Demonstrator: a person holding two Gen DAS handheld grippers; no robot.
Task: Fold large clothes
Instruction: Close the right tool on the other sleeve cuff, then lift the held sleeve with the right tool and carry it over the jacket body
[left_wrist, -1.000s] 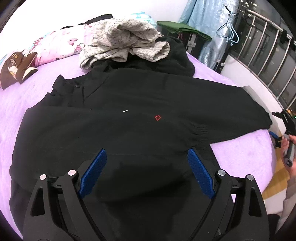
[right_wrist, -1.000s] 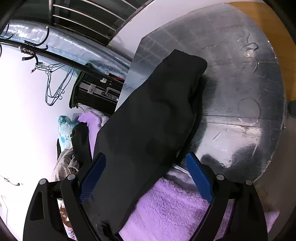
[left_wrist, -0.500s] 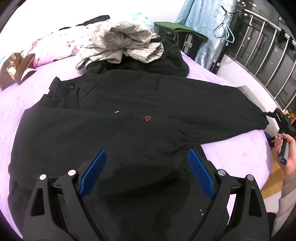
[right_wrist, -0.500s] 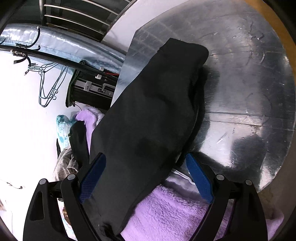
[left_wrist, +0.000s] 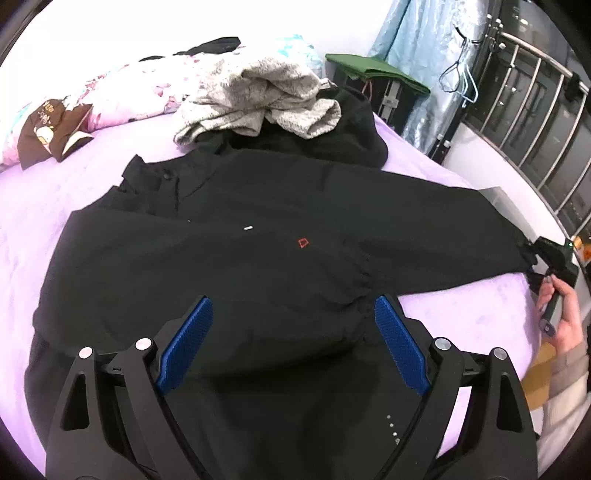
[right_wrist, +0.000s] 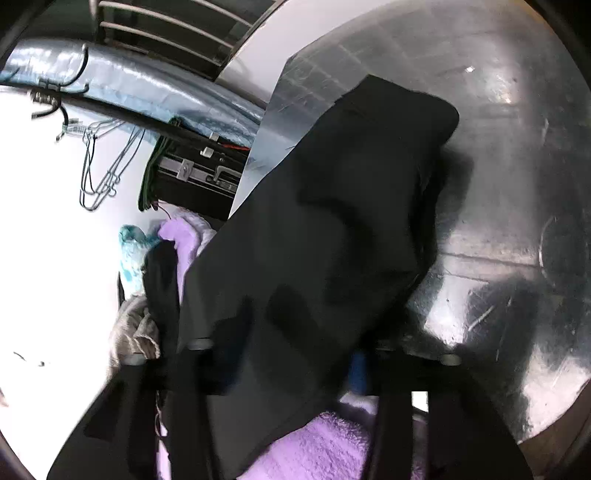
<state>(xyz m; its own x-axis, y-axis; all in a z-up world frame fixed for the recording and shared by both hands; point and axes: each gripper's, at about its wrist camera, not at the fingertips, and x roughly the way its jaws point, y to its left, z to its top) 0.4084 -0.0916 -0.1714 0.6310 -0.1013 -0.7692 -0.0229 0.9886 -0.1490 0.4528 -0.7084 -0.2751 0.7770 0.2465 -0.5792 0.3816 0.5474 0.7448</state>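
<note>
Purple bed cover (left_wrist: 74, 206) carrying black jacket (left_wrist: 258, 258), lying spread flat, collar toward far side. Sleeve (left_wrist: 443, 236) running long-axis out toward right edge, cuff overhanging the edge. Right gripper (left_wrist: 535, 260) sitting at the cuff, far nearer than left; jaws closing with sleeve cloth between, contact too blurred to confirm. Left gripper (left_wrist: 291, 347) hovering over the hem, jaws standing wide, gripping nothing.

Bare purple fleece bed cover (left_wrist: 66, 192) open left of the spread black jacket (left_wrist: 258, 251). Far side blocked by heaped grey knit sweater (left_wrist: 258, 99); steel railing (left_wrist: 535, 122) hems the right.
</note>
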